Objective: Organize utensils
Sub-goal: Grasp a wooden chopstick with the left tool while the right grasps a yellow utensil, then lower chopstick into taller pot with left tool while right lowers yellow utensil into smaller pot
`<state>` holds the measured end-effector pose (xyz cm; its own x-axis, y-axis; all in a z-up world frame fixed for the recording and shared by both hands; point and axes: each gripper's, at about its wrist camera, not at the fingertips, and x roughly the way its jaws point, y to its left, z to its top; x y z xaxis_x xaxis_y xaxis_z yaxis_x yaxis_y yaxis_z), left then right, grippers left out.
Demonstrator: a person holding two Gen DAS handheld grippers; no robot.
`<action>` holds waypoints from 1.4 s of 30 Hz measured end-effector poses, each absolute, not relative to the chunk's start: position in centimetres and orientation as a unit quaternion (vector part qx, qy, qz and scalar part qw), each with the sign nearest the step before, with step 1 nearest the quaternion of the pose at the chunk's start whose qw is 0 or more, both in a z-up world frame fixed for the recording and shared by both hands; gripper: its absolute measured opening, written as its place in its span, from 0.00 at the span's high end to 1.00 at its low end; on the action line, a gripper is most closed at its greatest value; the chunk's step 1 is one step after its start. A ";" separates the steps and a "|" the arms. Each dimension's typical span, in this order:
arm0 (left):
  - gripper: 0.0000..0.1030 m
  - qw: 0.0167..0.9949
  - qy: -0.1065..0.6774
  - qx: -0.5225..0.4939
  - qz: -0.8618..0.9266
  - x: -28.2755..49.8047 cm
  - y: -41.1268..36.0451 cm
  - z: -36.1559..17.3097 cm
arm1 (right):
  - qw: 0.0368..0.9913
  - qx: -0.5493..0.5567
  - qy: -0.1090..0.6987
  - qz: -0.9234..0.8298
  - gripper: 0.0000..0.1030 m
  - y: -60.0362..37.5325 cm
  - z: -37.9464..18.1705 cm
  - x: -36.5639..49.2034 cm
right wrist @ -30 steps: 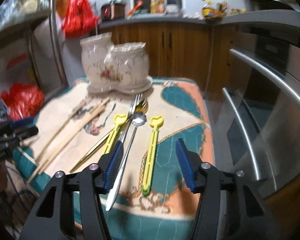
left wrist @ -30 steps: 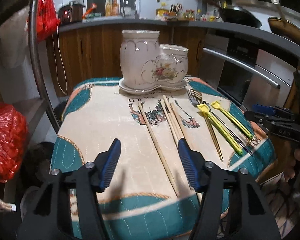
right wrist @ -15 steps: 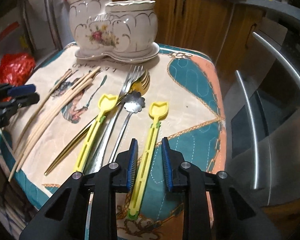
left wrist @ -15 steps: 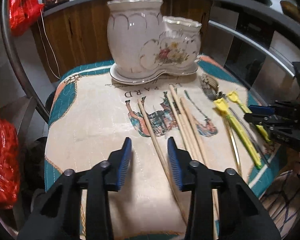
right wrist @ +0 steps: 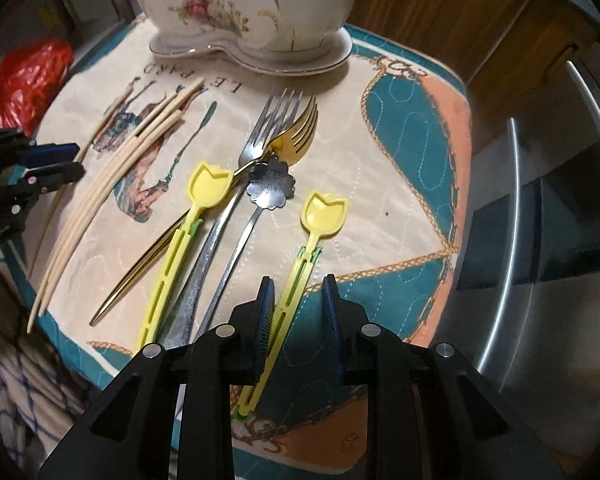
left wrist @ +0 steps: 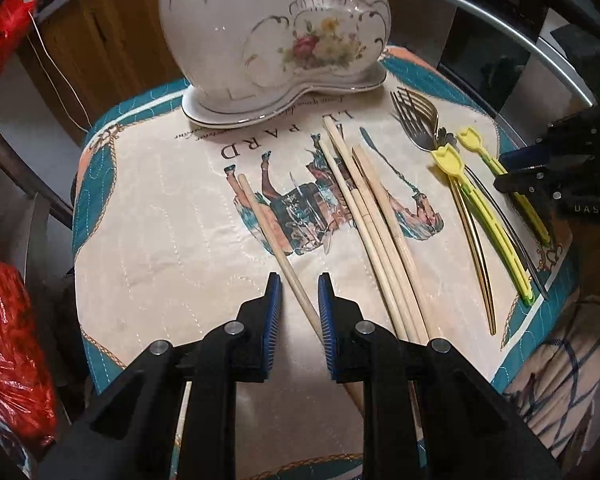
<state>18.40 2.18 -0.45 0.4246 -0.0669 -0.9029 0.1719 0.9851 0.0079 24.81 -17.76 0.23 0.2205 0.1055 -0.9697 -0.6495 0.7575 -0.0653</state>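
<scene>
A white floral ceramic utensil holder (left wrist: 276,36) stands at the far end of a printed cloth (left wrist: 172,220); it also shows in the right wrist view (right wrist: 244,8). My left gripper (left wrist: 298,304) is open, its jaws straddling a single wooden chopstick (left wrist: 272,232). Several more chopsticks (left wrist: 376,220) lie to its right. My right gripper (right wrist: 296,304) is open, its jaws straddling the handle of a yellow tulip spoon (right wrist: 300,256). A second yellow spoon (right wrist: 180,240), a silver fork (right wrist: 260,136), a gold fork (right wrist: 296,136) and a flower-shaped spoon (right wrist: 270,184) lie left of it.
A red plastic bag (left wrist: 8,352) hangs left of the table. A steel oven front with bar handles (right wrist: 540,240) is close on the right. Wooden cabinets (left wrist: 100,40) stand behind the holder. The cloth's front edge is just under both grippers.
Both grippers have moved forward and down toward the cloth and narrowed. The left now straddles the single chopstick, the right straddles the yellow spoon's handle.
</scene>
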 end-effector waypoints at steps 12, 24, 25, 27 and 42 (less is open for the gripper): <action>0.86 0.827 0.557 -0.014 -0.072 19.6 4.0 -0.5 | 0.741 -0.173 0.592 0.265 0.90 -19.5 0.4 25.7; 0.96 0.849 0.521 -0.064 -0.056 18.7 5.7 -0.5 | 0.793 -0.095 0.529 0.285 0.90 -21.5 3.9 26.5; 0.96 0.857 0.507 -0.072 -0.057 18.5 6.1 -0.2 | 0.804 -0.088 0.512 0.290 0.90 -21.6 4.7 26.2; 0.96 0.870 0.481 -0.086 -0.059 17.7 6.8 0.8 | 0.821 -0.073 0.482 0.299 0.90 -21.6 5.9 26.0; 0.96 0.973 0.183 -0.123 -0.064 15.7 8.3 11.9 | 0.916 0.017 0.241 0.319 0.90 -18.5 11.3 26.2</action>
